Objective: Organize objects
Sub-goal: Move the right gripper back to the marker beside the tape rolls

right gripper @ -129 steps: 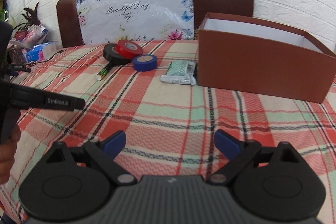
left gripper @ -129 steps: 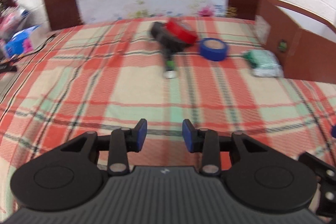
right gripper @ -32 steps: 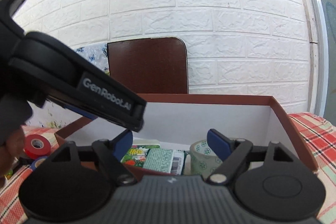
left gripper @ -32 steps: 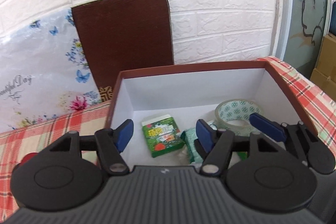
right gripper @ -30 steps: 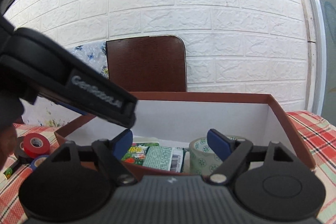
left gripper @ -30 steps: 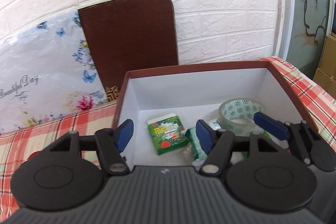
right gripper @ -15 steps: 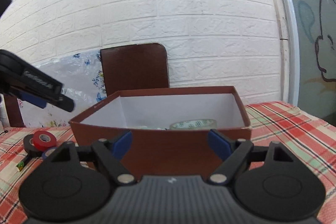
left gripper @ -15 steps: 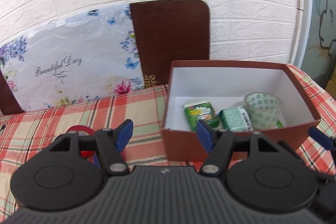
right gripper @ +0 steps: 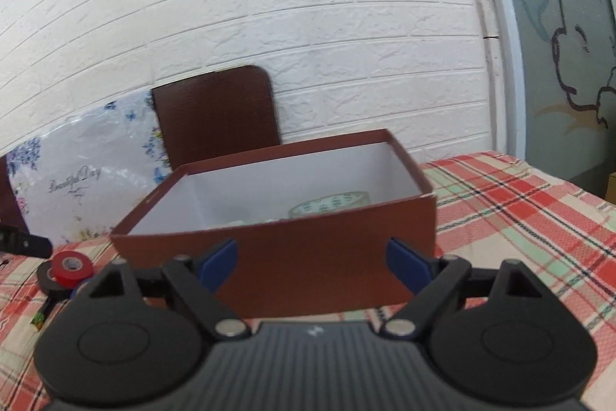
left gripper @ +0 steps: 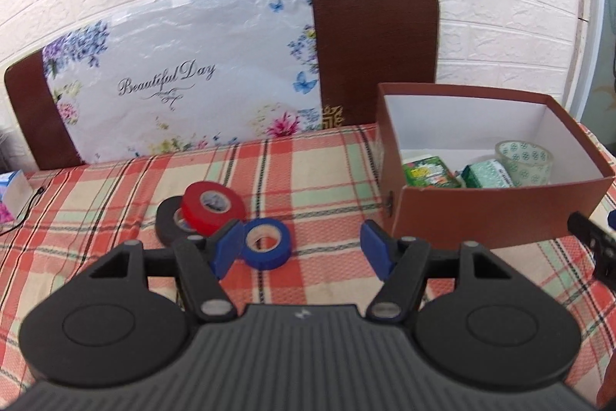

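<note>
On the plaid cloth lie a blue tape roll (left gripper: 266,244), a red tape roll (left gripper: 213,205) and a black roll (left gripper: 172,224) under the red one. My left gripper (left gripper: 301,253) hovers open and empty just short of the blue roll. To the right stands a brown box (left gripper: 500,207) holding a clear patterned tape roll (left gripper: 523,162), a green packet (left gripper: 429,174) and a green-white pack (left gripper: 487,175). My right gripper (right gripper: 312,262) faces the box's (right gripper: 315,257) near wall, its jaws opening with nothing between them. The red roll (right gripper: 72,266) shows at far left.
A brown headboard with a floral "Beautiful Day" cover (left gripper: 184,83) leans on the white brick wall behind the table. A blue-white carton (left gripper: 13,189) sits at the far left edge. The other gripper's tip (left gripper: 593,241) juts in at right.
The left view has swung left from over the box to the tape rolls. The right gripper has backed off the box and now looks at its outer wall, with its jaws spread wider.
</note>
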`<state>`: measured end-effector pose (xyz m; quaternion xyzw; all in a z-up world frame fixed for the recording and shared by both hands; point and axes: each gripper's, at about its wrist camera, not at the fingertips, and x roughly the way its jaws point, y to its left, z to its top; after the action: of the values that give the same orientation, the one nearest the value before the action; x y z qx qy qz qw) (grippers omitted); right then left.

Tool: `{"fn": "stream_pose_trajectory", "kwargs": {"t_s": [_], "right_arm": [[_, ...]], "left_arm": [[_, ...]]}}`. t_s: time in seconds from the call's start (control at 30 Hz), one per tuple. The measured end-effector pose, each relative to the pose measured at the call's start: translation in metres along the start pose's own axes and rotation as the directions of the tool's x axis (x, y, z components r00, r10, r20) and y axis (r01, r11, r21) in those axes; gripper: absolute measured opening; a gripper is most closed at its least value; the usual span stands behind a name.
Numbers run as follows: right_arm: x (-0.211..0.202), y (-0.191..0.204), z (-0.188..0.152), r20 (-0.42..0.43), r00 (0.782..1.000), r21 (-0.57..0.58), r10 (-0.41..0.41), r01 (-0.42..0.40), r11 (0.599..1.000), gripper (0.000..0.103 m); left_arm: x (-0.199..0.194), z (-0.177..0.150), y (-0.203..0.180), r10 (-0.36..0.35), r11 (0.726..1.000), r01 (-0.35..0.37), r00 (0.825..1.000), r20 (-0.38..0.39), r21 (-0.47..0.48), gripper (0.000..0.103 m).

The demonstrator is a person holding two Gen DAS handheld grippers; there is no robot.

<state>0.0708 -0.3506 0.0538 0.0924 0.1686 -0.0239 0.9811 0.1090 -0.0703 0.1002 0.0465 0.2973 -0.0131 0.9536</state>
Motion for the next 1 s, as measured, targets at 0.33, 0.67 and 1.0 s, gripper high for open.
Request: {"fn": "stream_pose_trajectory", "kwargs": {"t_s": [0.33, 0.67, 1.0], "right_arm": [[-0.005, 0.083, -0.026, -0.109, 0.982, -0.131, 0.155, -0.169, 0.977, 0.088], [-0.016, 0.138, -0.035, -0.161, 0.964, -0.228, 0.213, -0.246, 0.942, 0.088], [-0.016, 0.187, -0.052, -0.24, 0.938, -0.312, 0.251, -0.319, 0.895, 0.088]], "left_arm": [[-0.006, -0.029, 0.047, 0.037, 0.997, -0.039, 0.999, -0.03, -0.064, 0.069], [0.0, -0.06, 0.1, 0.071, 0.987, -0.082, 0.994, -0.077, -0.141, 0.069], [0.01, -0.095, 0.172, 0.188, 0.957, -0.206, 0.977, -0.102, -0.204, 0.07]]}}
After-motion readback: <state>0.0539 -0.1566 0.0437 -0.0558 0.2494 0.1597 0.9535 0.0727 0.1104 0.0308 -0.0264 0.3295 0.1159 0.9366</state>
